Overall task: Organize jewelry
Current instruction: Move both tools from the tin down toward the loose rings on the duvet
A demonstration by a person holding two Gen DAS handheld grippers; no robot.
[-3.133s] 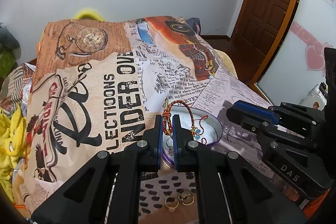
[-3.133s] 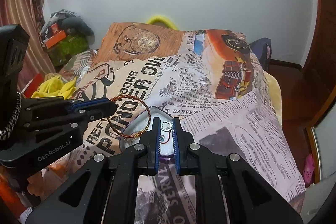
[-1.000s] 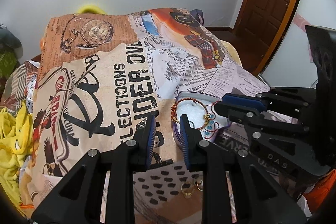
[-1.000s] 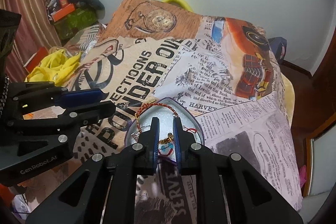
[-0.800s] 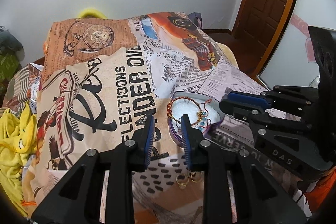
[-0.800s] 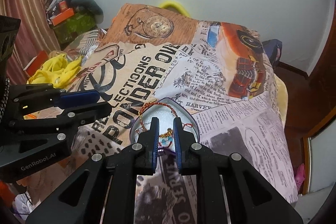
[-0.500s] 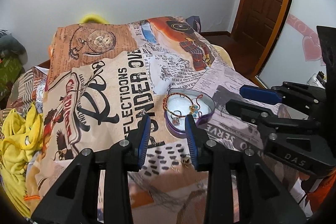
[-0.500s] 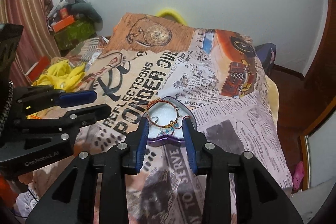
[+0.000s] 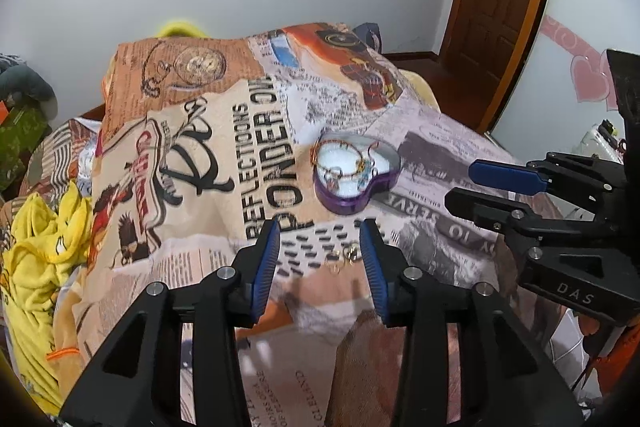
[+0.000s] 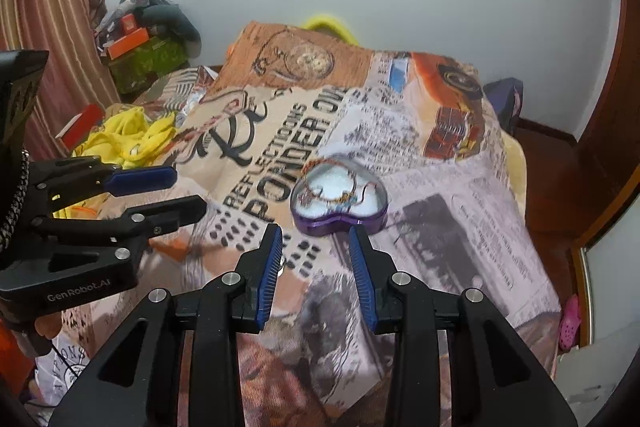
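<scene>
Bed [image 9: 192,131] covered by a printed newspaper-pattern spread. On it, right of the big black lettering, sits a purple heart-shaped box [image 9: 356,174], lid off, white lining showing. Same box in the right wrist view [image 10: 340,203].

A bracelet [image 9: 344,161] of reddish-gold cord lies in the box, looped over the white lining, with small blue beads and charms on its right-hand side. Blurred in the right wrist view; detail hard to read there.

Two small gold rings [image 9: 344,259] lie on the spread, nearer the camera than the box, on the patch of black dashes. They are apart from the box.

Left gripper [image 9: 320,251]: jaws parting, blue pads wide of each other, nothing between them; the rings on the spread show through the gap. It hangs above the spread, short of the box.

Right gripper [image 10: 314,247]: jaws partly spread, nothing held. The box lies just beyond its fingertips, not touched.

Each gripper shows in the other's view, side by side: the right one [image 9: 480,187] at the right edge, the left one [image 10: 180,191] at the left edge.

Yellow cloth [image 9: 36,259] bunched at the left of the bed. Wooden door [image 9: 500,7] beyond on the right.
</scene>
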